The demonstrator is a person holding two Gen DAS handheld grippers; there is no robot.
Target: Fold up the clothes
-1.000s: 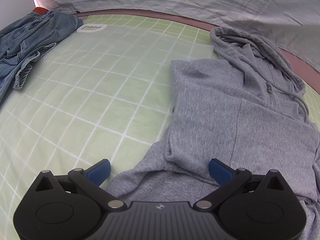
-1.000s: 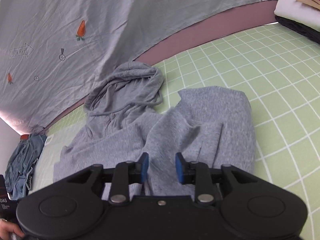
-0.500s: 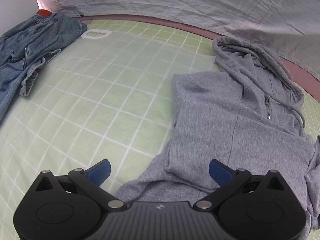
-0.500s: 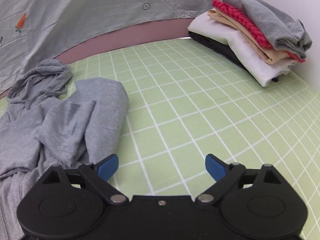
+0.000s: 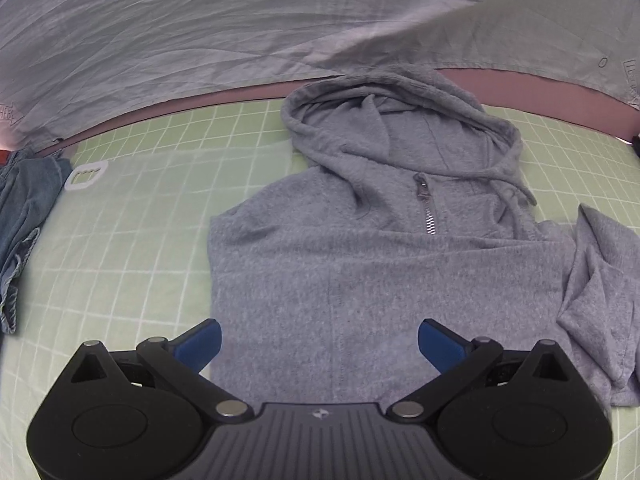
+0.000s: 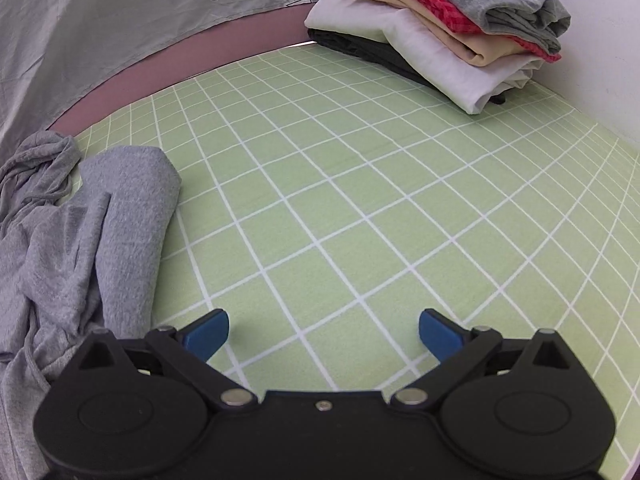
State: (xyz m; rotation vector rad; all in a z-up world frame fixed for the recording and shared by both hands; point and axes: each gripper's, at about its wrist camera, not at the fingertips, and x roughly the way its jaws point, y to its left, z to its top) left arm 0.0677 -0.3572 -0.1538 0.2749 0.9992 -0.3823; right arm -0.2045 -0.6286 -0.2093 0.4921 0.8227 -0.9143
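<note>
Right gripper had let go of grey hoodie, swung over green mat, jaws wide, empty; left gripper recentred over hoodie w/ jaws released.

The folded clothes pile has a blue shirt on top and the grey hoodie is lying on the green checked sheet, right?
Not quite. The top of the pile is grey, not blue, as the right wrist view shows. The hoodie does lie on the green checked sheet.

The jeans run off the left view's edge. The hoodie hem hides behind the left claw; its print is cropped.
</note>
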